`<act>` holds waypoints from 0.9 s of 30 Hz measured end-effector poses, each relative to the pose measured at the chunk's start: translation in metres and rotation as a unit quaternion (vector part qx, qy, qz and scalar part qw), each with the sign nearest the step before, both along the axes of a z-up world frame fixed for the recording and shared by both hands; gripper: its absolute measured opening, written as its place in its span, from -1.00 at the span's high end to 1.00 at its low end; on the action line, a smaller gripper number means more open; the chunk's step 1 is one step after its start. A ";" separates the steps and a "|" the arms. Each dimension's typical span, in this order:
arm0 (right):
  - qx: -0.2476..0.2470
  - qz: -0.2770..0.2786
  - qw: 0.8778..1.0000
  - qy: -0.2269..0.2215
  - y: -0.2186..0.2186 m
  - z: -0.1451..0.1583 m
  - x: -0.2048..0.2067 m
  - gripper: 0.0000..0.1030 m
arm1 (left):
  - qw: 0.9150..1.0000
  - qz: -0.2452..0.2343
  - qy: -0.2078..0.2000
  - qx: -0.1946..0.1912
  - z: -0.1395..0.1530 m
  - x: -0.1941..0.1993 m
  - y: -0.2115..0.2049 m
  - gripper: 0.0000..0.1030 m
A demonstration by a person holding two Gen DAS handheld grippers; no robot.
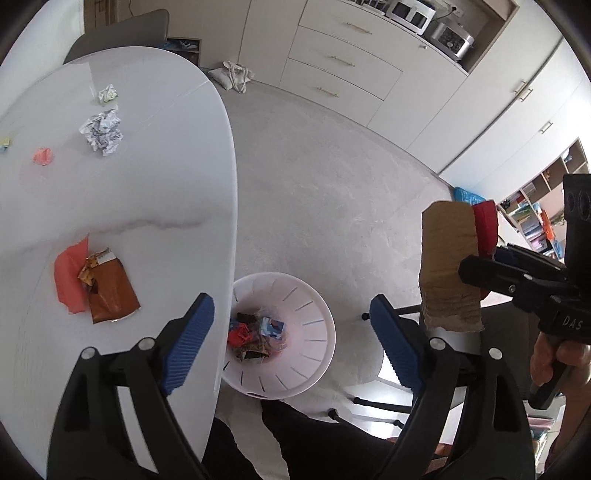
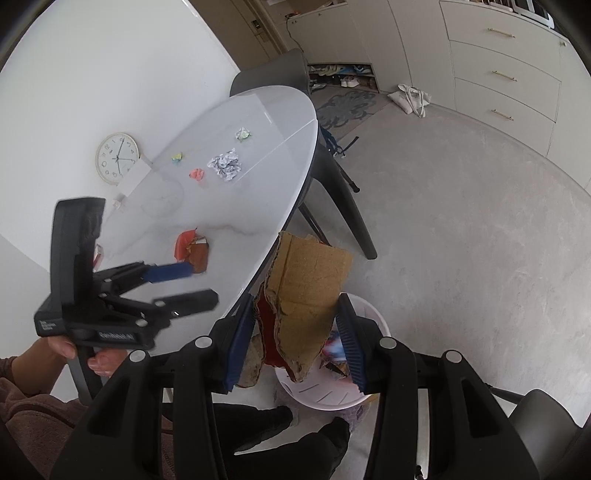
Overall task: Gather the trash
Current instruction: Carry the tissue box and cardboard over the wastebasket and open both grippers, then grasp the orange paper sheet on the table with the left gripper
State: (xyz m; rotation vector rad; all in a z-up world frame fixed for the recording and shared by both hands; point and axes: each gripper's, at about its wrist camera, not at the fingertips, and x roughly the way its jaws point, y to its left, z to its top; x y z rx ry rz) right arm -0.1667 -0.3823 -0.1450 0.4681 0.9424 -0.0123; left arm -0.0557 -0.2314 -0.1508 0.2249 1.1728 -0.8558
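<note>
My right hand-held gripper (image 2: pixel 295 332) pinches the cardboard (image 2: pixel 306 295); left hand-held gripper (image 1: pixel 291 343) released, empty. It may miss the basket (image 1: pixel 317 306), perhaps snagging the rim.

Home dining room: table (image 1: pixel 110 206), cabinets (image 1: pixel 369 55), appliances (image 1: pixel 428 18)

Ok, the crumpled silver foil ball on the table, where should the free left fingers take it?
Grip the crumpled foil ball across its middle, coming straight down from above. It lies apart from the pink scrap and green wad on the table, leaving room either side; the left gripper is already open.
</note>
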 end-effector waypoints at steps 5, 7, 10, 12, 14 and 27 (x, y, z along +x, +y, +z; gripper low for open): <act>-0.004 0.013 1.000 0.004 0.013 -0.006 0.004 0.09 | 0.998 0.059 -0.028 0.000 0.027 0.004 0.035 -0.84; -0.006 0.018 1.000 0.010 0.021 -0.012 0.007 0.08 | 0.996 0.077 -0.039 0.004 0.036 0.009 0.049 -0.85; -0.012 0.029 0.999 0.027 0.036 -0.027 0.014 0.01 | 0.993 0.101 -0.057 0.015 0.047 0.015 0.073 -0.85; -0.026 0.036 0.998 0.045 0.049 -0.039 0.018 -0.18 | 0.991 0.114 -0.061 0.018 0.051 0.019 0.087 -0.85; -0.040 0.037 0.997 0.062 0.060 -0.051 0.022 -0.57 | 0.990 0.130 -0.060 0.019 0.054 0.024 0.100 -0.85; -0.091 -0.021 0.993 0.066 0.086 -0.024 0.027 -0.95 | 0.981 0.184 -0.059 0.031 0.054 0.042 0.169 -0.85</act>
